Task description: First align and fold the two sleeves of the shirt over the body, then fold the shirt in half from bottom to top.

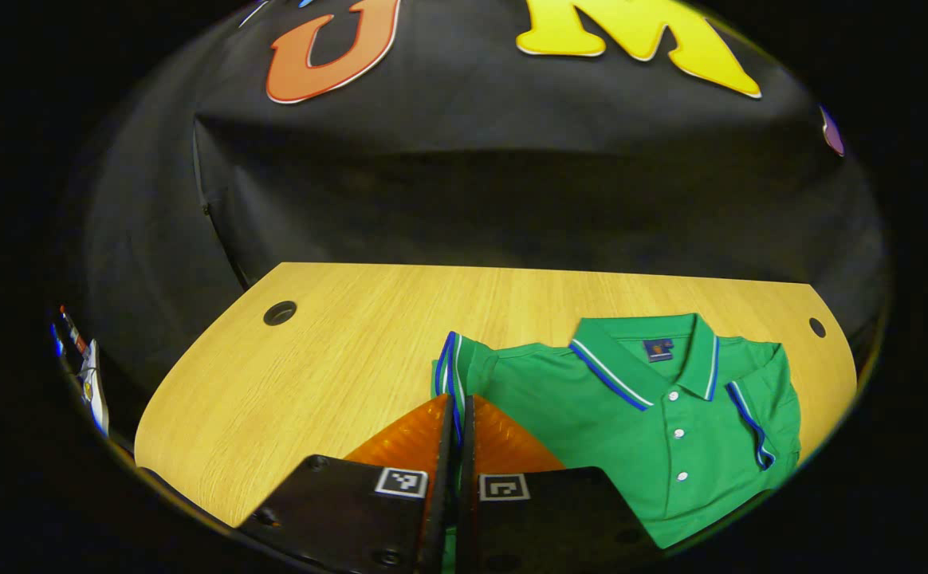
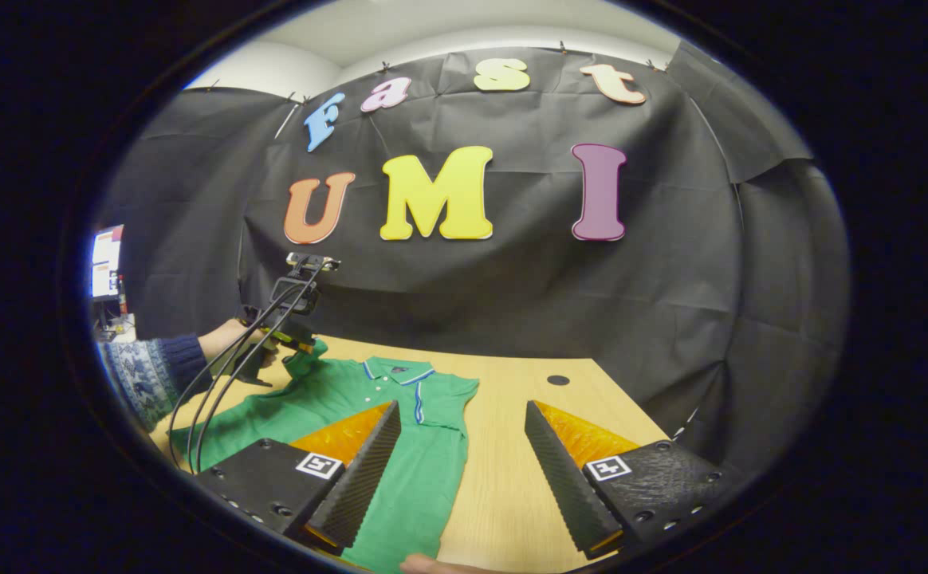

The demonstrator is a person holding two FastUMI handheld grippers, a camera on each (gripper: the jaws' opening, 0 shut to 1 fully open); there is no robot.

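A green polo shirt (image 1: 607,430) with blue and white trim lies front-up on the wooden table (image 1: 312,359), collar toward the wall. My left gripper (image 1: 458,399) is shut on its near sleeve (image 1: 476,363), whose striped cuff sticks up between the fingers. The other sleeve (image 1: 763,399) lies folded over the body. In the right gripper view, a hand (image 2: 221,339) holds the left gripper (image 2: 292,339) with that sleeve lifted off the shirt (image 2: 352,391). My right gripper (image 2: 462,406) stands open above the shirt's side edge, with nothing between its fingers.
Two round cable holes (image 1: 280,312) (image 1: 817,327) sit near the table's far corners. Black cables (image 2: 217,383) hang from the left gripper over the shirt. A patterned sleeve (image 2: 145,375) reaches in from the left. A fingertip (image 2: 424,564) shows at the lower edge.
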